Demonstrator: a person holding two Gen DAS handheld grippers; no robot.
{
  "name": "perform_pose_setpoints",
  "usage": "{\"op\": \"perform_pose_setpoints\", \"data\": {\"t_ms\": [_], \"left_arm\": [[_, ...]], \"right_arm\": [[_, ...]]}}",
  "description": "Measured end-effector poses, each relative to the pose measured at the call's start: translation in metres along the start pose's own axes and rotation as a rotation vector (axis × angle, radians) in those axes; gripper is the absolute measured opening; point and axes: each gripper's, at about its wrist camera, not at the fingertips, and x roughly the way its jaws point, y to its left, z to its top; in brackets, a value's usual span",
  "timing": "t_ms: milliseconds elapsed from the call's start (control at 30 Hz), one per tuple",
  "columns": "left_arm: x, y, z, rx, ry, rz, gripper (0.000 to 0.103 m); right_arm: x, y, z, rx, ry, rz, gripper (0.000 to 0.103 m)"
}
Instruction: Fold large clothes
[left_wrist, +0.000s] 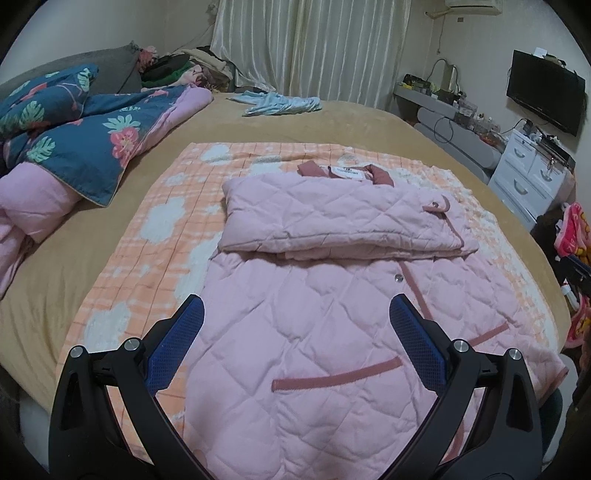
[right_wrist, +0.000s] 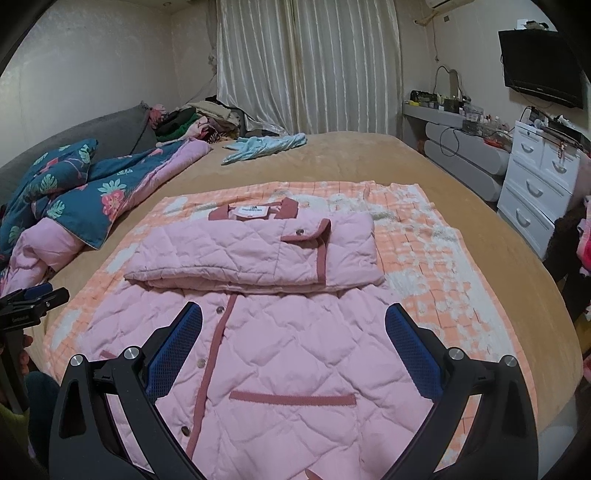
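One pink jacket (left_wrist: 314, 295), two grippers — jaws apart

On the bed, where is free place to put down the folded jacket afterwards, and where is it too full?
Free: the tan bedspread between the checked blanket and the light blue garment, and along the bed's right edge. Crowded: the left side, with the floral quilt, and the clothes pile by the curtain. The pink jacket fills the blanket's middle.
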Motion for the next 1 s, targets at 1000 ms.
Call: {"op": "perform_pose_setpoints", "data": {"t_ms": [1000], "left_arm": [[0.031, 0.057, -0.088, -0.073, 0.196, 0.039, 0.094]], "right_arm": [[0.019, -0.029, -0.06, 0.009, 0.159, -0.037, 0.099]]}}
